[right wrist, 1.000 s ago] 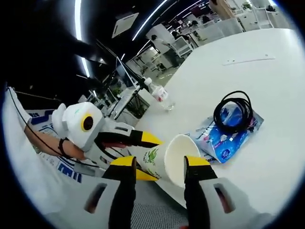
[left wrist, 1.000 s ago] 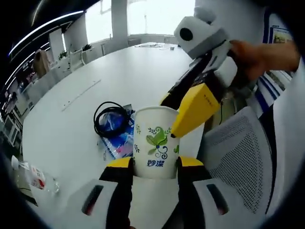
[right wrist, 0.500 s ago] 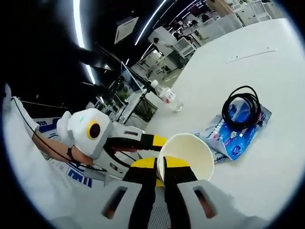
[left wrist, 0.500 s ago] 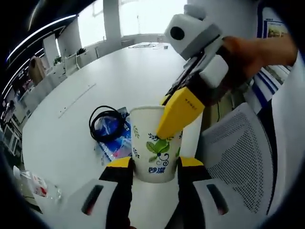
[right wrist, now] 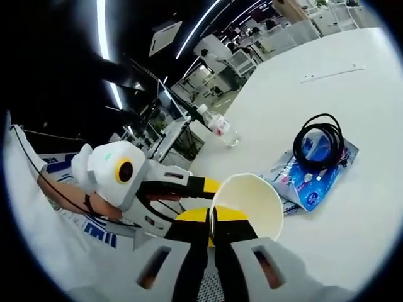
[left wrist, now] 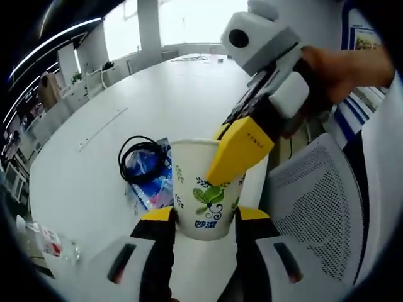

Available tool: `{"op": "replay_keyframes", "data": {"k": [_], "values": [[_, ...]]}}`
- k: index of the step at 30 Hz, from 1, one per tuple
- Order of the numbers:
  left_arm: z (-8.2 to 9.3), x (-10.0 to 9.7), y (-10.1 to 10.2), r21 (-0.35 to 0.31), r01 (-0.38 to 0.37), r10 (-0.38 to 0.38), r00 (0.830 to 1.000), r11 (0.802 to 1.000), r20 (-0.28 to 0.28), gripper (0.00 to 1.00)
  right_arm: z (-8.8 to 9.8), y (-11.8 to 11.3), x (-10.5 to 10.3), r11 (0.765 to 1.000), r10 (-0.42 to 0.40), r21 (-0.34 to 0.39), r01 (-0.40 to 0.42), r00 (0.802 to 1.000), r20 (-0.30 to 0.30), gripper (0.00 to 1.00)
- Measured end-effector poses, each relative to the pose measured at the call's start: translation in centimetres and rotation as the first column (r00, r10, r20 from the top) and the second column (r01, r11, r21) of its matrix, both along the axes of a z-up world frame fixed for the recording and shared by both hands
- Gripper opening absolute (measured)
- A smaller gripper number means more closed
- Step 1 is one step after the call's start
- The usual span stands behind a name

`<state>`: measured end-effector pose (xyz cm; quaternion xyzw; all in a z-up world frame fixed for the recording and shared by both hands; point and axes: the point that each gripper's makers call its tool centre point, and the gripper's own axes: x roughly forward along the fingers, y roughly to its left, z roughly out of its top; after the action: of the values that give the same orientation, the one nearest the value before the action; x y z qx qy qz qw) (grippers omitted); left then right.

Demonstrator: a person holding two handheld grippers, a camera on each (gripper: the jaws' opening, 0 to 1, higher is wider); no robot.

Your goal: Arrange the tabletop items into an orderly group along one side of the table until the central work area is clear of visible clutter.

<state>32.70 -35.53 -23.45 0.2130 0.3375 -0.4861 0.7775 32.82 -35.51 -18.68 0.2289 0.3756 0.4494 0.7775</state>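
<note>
Left gripper view: counter (left wrist: 94,170) is big, white, mostly bare; the cup sits right at its near edge w/ a mesh chair (left wrist: 315,207) just past it.

Biggest risk, I reckon: two tools on one thin paper cup (left wrist: 204,189). If I squeeze harder or pull the hands in diff directions, the wall could buckle or the rim tear. Lift unevenly and the cup may tip off the edge toward the chair.

My left tool (left wrist: 203,217) is clamped on the cup's lower body, one jaw each side. My right tool (right wrist: 211,220) has jaws nearly together, pinching the cup rim, one jaw inside, one outside.

Blue packet (left wrist: 151,179) w/ black cable coil (left wrist: 140,157) on it lies just behind the cup. Plastic bottle (left wrist: 44,239) lies well apart, at the counter's left edge.
</note>
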Motion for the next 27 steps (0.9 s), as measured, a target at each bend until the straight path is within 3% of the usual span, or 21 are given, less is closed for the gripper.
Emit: {"op": "replay_keyframes", "data": {"k": [12,27], "values": [[-0.6,0.0,2.0,-0.014,-0.089,0.088,0.996,0.996,-0.029,0.36,0.0,0.5,0.5,1.000,-0.014,-0.003,0.014,1.000,0.005,0.00],[-1.2,0.2,6.0,-0.033,-0.235,0.232,0.970,0.971,-0.073,0.37,0.1,1.5,1.9,1.000,-0.006,-0.018,0.006,1.000,0.023,0.00]]}}
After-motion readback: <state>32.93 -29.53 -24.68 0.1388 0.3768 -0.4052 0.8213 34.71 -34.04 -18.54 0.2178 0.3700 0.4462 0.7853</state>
